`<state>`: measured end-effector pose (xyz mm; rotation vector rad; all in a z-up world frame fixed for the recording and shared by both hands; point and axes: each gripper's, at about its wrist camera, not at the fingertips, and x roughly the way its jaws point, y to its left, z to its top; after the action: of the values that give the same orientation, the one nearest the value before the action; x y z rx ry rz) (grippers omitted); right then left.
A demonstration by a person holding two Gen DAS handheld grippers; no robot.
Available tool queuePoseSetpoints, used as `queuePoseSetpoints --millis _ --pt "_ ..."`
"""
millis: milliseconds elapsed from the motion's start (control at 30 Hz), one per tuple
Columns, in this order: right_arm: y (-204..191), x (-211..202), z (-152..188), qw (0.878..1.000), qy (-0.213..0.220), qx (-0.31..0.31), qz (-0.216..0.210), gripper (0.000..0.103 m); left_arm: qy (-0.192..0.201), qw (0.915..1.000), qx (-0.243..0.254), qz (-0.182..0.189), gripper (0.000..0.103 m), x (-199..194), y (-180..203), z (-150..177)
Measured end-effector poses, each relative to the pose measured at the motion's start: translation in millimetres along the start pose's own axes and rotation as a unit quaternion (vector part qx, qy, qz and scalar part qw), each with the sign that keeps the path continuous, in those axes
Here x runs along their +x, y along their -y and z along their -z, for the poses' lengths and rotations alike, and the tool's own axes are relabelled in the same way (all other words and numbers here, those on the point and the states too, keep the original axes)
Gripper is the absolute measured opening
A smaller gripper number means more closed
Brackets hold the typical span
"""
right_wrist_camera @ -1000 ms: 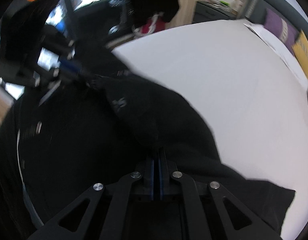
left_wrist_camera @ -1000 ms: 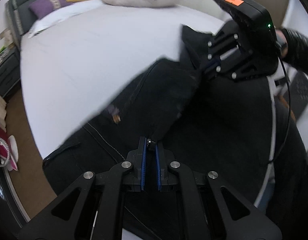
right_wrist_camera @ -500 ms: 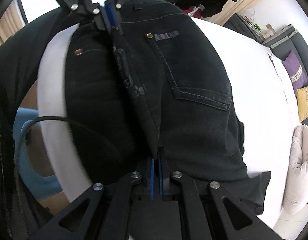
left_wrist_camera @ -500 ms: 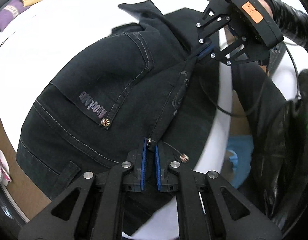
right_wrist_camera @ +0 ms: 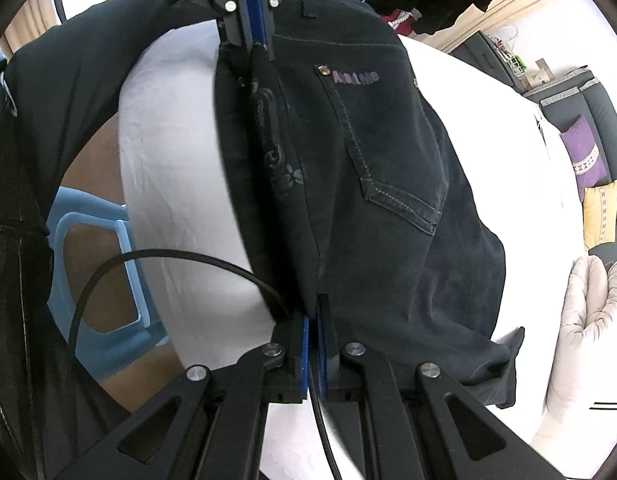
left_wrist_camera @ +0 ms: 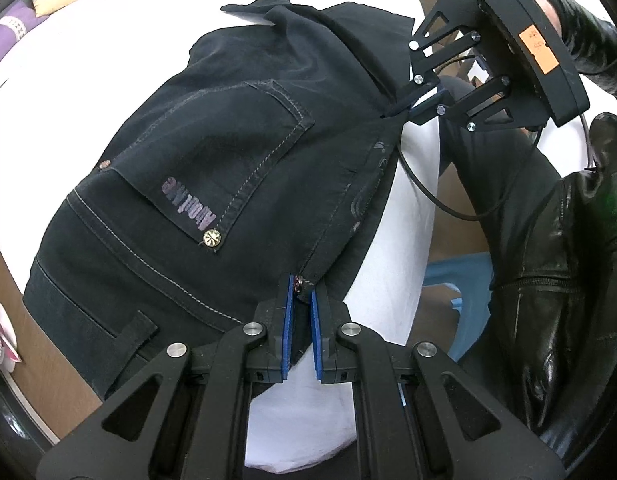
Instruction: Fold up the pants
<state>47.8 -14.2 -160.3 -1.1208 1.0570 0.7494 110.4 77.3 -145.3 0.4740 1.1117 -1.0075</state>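
Both tools, left tool [left_wrist_camera: 299,292] and right tool [right_wrist_camera: 313,322], pinch the pants [left_wrist_camera: 212,152] stretched between them.

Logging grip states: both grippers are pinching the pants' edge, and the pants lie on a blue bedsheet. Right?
Not quite: the sheet is white, as the left wrist view shows. Both the left gripper and the right gripper do pinch the edge of the pants.

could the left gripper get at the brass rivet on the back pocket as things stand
Probably not right away: the left gripper is shut on the black denim pants at their edge. The brass rivet lies close and uncovered, so the gripper would have to let go first.
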Motion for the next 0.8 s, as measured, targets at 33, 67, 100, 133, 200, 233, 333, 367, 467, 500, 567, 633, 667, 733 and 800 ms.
queuePoseSetpoints --millis 33,67,100,133,200,233,333,367,467,500,567,633,667,733,800 --pt "-5.8 0.8 1.1 1.000 -0.003 -0.006 0.005 0.005 -0.001 1.0000 0.001 -0.003 0.007 1.6 1.9 3.7" --pt "-14.1 -0.4 3.5 1.000 -0.006 -0.013 0.012 0.005 -0.001 1.0000 0.003 -0.007 0.007 -0.9 4.3 1.0" --pt "-19.2 -0.3 4.5 1.000 -0.009 -0.018 0.017 0.005 -0.001 1.0000 0.004 -0.008 0.007 -1.3 6.3 0.6" --pt "-23.0 -0.5 5.7 1.000 -0.010 -0.019 0.019 0.005 -0.001 0.9999 0.004 -0.010 0.007 0.7 8.1 1.6" --pt "-25.2 3.7 3.8 0.999 -0.014 -0.021 0.021 0.005 -0.008 0.9998 0.003 -0.020 0.010 5.5 8.7 -0.6" --pt "-28.1 6.7 3.6 0.999 -0.017 -0.025 0.023 0.005 -0.010 0.9996 -0.001 -0.027 0.010 11.3 9.6 0.5" --pt "-48.4 13.8 7.0 0.997 -0.025 -0.049 0.045 0.007 0.000 0.9990 -0.004 -0.045 0.010 14.3 16.6 3.7" --pt "-53.7 14.3 6.8 0.997 -0.026 -0.053 0.051 0.007 0.006 0.9988 -0.007 -0.048 0.010 9.3 18.3 3.7" --pt "-55.4 12.5 8.6 0.997 -0.018 -0.041 0.056 0.007 0.018 0.9985 -0.011 -0.051 0.010 -11.6 22.7 4.0" --pt "-56.3 12.0 9.0 0.998 -0.016 -0.037 0.057 0.007 0.019 0.9983 -0.012 -0.053 0.010 -20.3 23.4 3.8" --pt "-59.3 11.9 8.8 0.997 -0.016 -0.034 0.065 0.007 0.027 0.9979 -0.017 -0.057 0.010 -35.0 22.7 2.6" --pt "-64.4 12.1 8.4 0.996 -0.016 -0.036 0.079 0.007 0.050 0.9961 -0.035 -0.063 0.010 -50.7 19.3 -1.6" --pt "-64.2 12.7 9.1 0.996 -0.016 -0.035 0.082 0.007 0.064 0.9950 -0.048 -0.059 0.010 -56.4 17.4 -5.9" --pt "-66.2 12.3 9.4 0.995 -0.014 -0.029 0.090 0.007 0.093 0.9918 -0.074 -0.046 0.010 -61.4 14.4 -14.0" --pt "-65.6 12.2 9.7 0.995 -0.013 -0.023 0.097 0.008 0.109 0.9891 -0.090 -0.042 0.010 -53.3 16.8 -27.7"
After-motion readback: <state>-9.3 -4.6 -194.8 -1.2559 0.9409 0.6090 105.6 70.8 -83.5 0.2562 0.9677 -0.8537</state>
